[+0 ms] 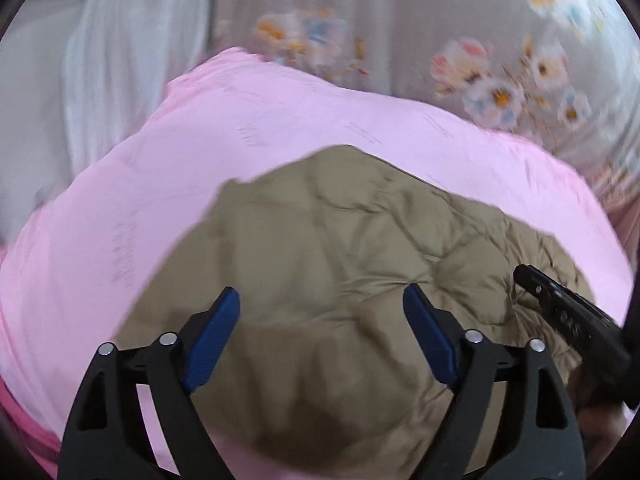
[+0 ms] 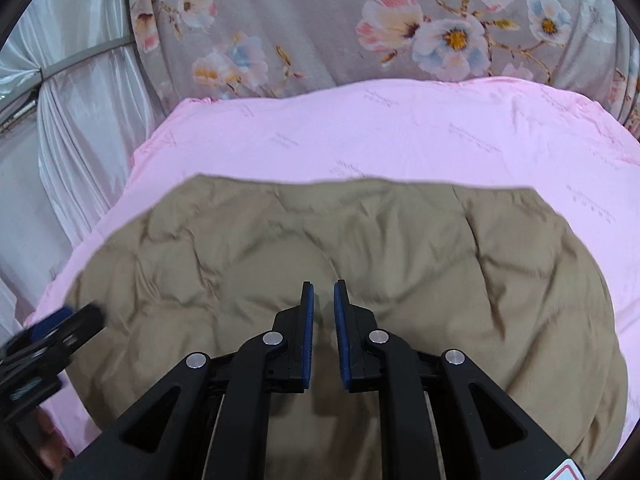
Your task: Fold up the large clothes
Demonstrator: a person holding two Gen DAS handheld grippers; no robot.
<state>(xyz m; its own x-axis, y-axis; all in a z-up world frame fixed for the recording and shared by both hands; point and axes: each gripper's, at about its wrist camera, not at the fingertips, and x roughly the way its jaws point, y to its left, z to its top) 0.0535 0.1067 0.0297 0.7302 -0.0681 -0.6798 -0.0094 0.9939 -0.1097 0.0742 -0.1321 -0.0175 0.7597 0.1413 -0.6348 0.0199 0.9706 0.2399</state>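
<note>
A tan quilted puffy garment (image 1: 328,280) lies spread on a pink sheet (image 1: 120,208); it fills the lower middle of the right wrist view (image 2: 320,240) too. My left gripper (image 1: 322,296) is wide open above the garment, holding nothing. My right gripper (image 2: 323,292) hovers over the garment with its jaws nearly together and only a narrow gap, nothing between them. The right gripper shows at the right edge of the left wrist view (image 1: 568,312); the left gripper shows at the left edge of the right wrist view (image 2: 60,332).
The pink sheet (image 2: 400,132) covers the bed. A grey floral quilt (image 2: 320,20) lies along the far side. White curtains (image 2: 80,120) hang at the left, beyond the bed's edge.
</note>
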